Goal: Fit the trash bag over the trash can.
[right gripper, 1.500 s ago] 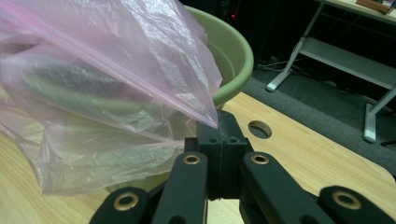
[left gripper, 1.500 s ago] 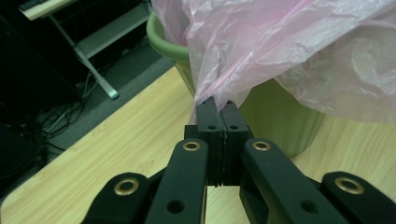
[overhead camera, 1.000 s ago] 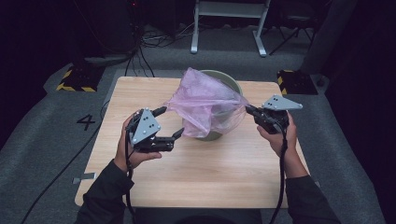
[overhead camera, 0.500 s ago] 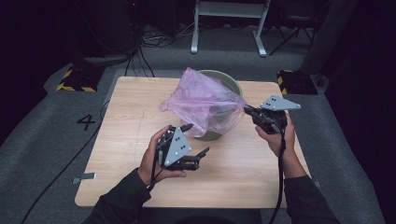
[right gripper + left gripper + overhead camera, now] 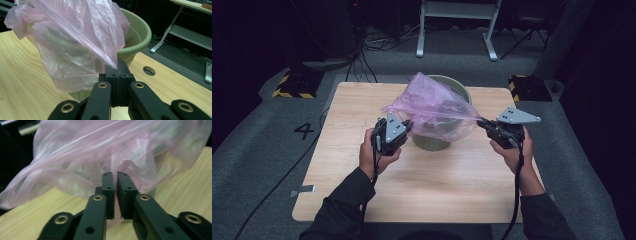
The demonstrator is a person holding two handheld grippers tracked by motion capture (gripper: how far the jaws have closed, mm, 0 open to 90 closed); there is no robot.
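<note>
item: pink bag [image 5: 432,107], thin plastic film, draped over and partly inside a green bin [image 5: 460,90] at the middle of the table [image 5: 442,185].

handling: judged very light, limp and slippery; it creases, stretches and could tear under a hard pull. best taken at a gathered edge or corner, pinched flat, one hold on each side so the mouth can be spread over the rim.

right gripper [image 5: 484,123]: jaws fully closed on a stretched corner of the bag, film pulled taut toward it at the bin's right.

left gripper [image 5: 408,126]: jaws have just been closing and stand almost together at the bag's left side; in the left gripper view a fold of film lies right at the tips, but whether it is pinched i cannot tell.

surroundings: bare wood round the bin, a hole [image 5: 149,70] in the tabletop near it; desk legs [image 5: 419,35] and cables on the floor behind. the bin's rim itself is the main snag for the film.
</note>
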